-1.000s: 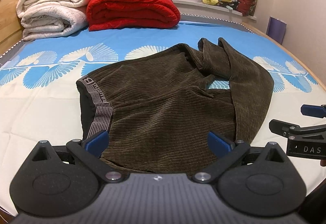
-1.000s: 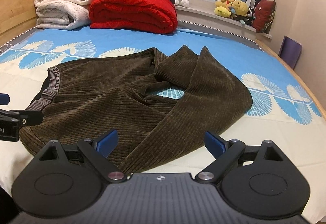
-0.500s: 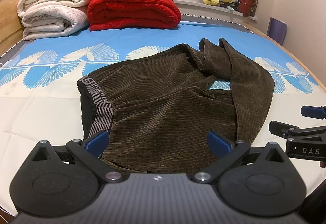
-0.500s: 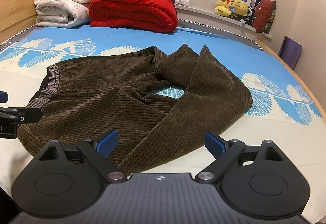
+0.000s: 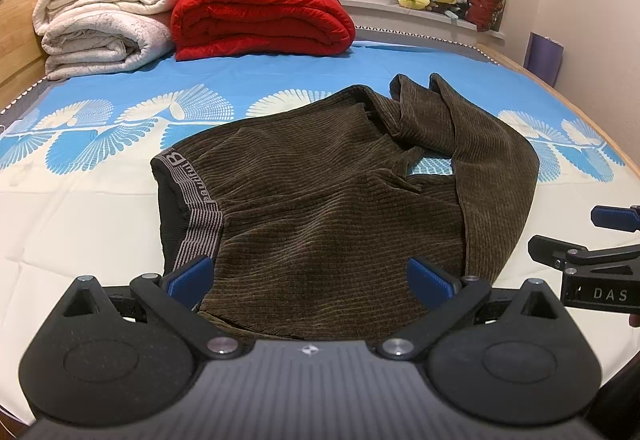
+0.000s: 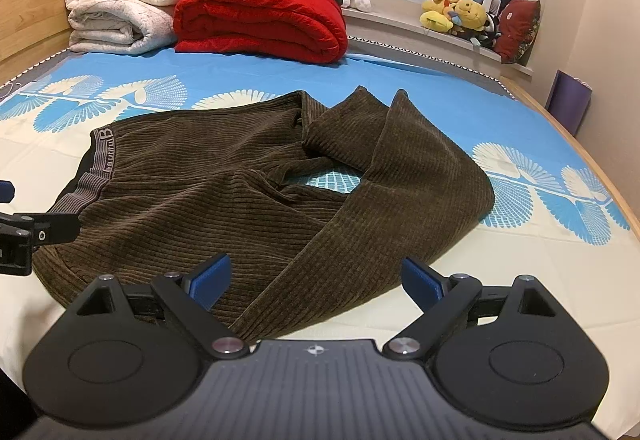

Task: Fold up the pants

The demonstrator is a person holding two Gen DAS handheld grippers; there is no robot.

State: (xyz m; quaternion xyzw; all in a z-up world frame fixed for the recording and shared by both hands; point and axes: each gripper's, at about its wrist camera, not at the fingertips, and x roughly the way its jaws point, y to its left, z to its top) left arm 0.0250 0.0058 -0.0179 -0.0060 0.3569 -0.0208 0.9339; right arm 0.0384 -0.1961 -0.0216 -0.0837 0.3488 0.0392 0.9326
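Dark brown corduroy pants (image 5: 332,200) (image 6: 248,192) lie rumpled on the bed, grey lettered waistband (image 5: 198,208) (image 6: 94,168) to the left, legs bent back on themselves to the right. My left gripper (image 5: 310,278) hovers open over the near hem beside the waistband, nothing between its blue pads. My right gripper (image 6: 316,280) is open above the near edge of the folded leg, also empty. Each gripper shows at the edge of the other's view: the right gripper (image 5: 592,240) and the left gripper (image 6: 28,212).
The bed sheet (image 5: 80,208) is cream and blue with fan prints. Folded white blankets (image 5: 104,24), a red quilt (image 5: 260,16) and a shark plush are stacked at the head. Stuffed toys (image 6: 460,14) sit on the windowsill; a wall runs along the right.
Almost nothing: both views have crept slightly, and the pants and both open grippers stay as they were.
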